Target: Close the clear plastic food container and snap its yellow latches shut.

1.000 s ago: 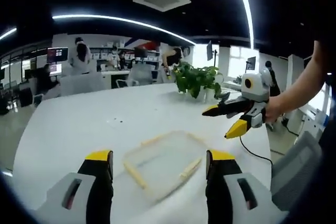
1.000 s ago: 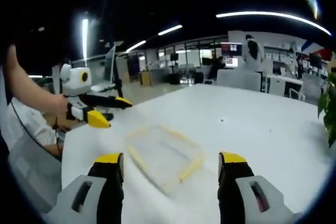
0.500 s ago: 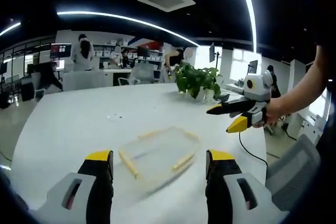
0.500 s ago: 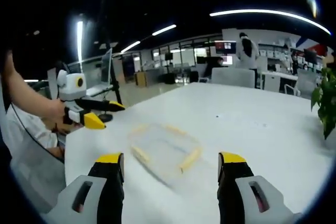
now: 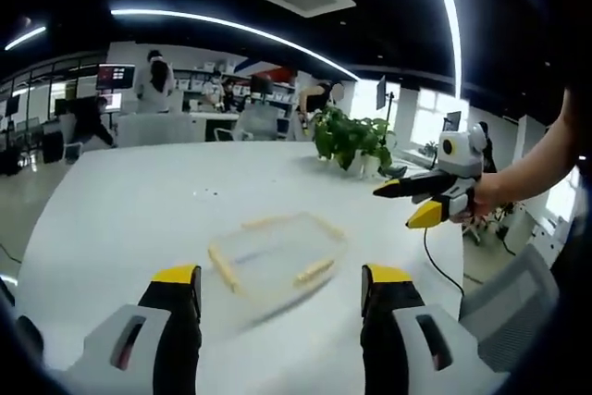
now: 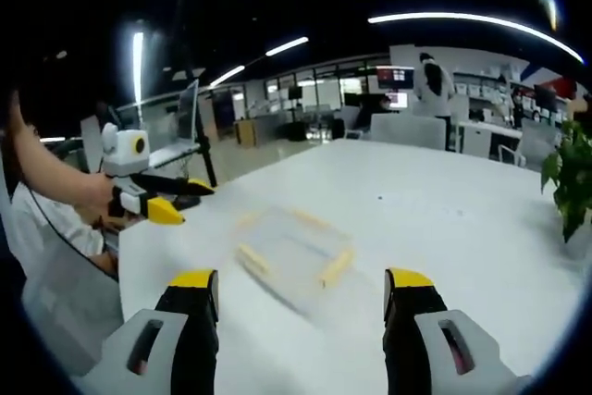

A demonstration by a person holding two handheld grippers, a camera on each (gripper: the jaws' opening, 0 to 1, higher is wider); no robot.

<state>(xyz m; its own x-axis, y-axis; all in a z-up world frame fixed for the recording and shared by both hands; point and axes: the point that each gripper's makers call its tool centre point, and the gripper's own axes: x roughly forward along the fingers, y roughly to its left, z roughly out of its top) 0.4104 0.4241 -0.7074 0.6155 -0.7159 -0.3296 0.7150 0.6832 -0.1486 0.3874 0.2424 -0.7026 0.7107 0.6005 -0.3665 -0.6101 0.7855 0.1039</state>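
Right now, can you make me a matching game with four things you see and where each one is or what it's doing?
Things:
1. clear plastic food container with yellow latches
2. green leafy potted plant
3. left gripper
4. round white table

Places or states:
A. far table edge
B. under everything
C. jaws apart, holding nothing
D. flat on table, untouched

Pairs: 1-D, 2-A, 3-C, 4-B

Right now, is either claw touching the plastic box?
No. In the left gripper view the container lies alone on the table, both claws open and apart from it.
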